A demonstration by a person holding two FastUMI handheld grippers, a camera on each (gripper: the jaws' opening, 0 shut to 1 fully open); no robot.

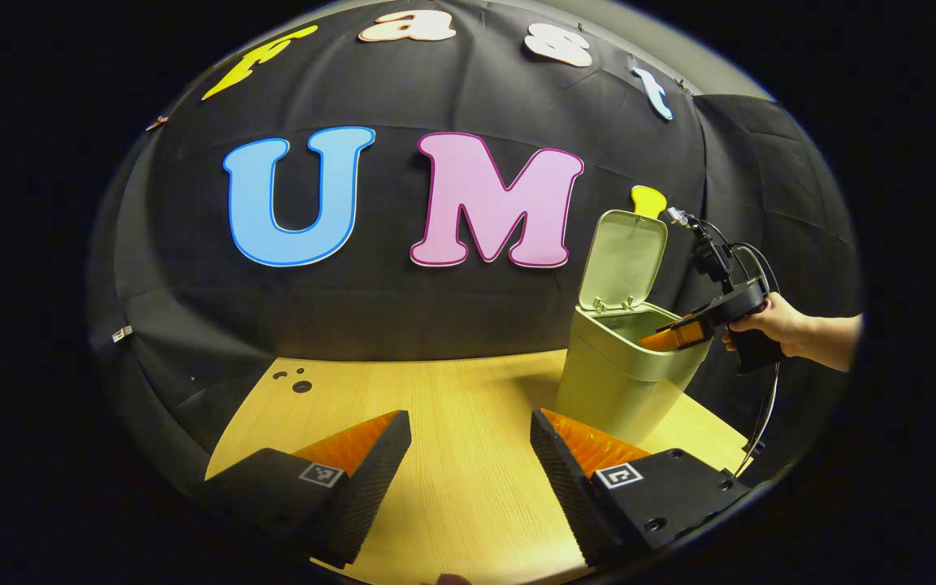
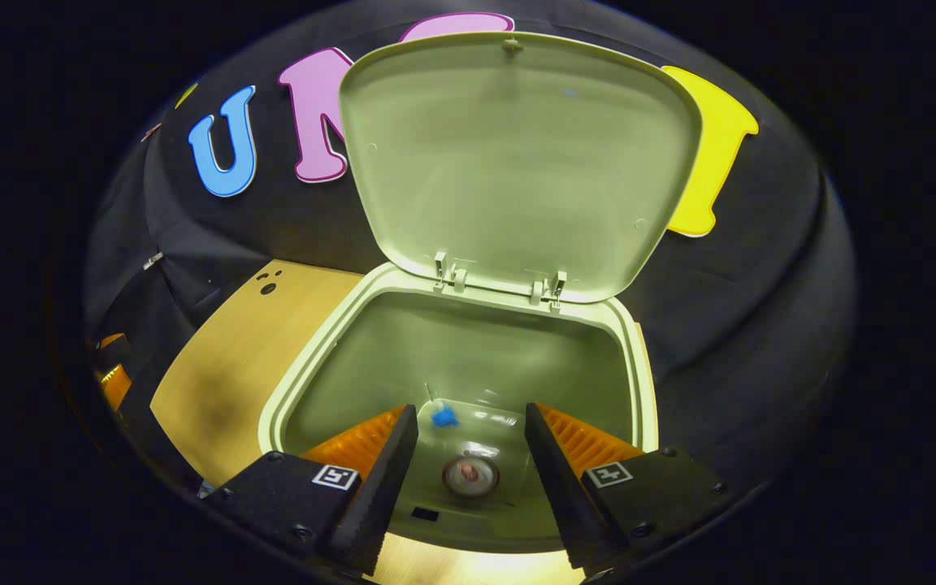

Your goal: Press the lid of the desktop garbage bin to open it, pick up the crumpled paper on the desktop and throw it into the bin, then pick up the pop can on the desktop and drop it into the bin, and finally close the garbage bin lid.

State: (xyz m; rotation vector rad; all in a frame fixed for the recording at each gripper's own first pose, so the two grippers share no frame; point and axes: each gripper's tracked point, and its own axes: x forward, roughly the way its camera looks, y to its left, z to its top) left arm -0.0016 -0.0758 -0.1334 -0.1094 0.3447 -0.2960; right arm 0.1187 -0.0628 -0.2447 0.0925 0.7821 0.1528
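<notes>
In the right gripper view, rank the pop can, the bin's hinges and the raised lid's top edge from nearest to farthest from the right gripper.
1. Pop can: at the bin's bottom, directly below the open right gripper.
2. Hinges: on the bin's far rim.
3. Lid's top edge: highest and farthest, against the booth wall.

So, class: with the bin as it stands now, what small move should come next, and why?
Probably lift the right hand-held gripper clear of the bin: its fingers are open and empty, the pop can already lies at the bottom, and the lid stands upright, unclosed.
</notes>
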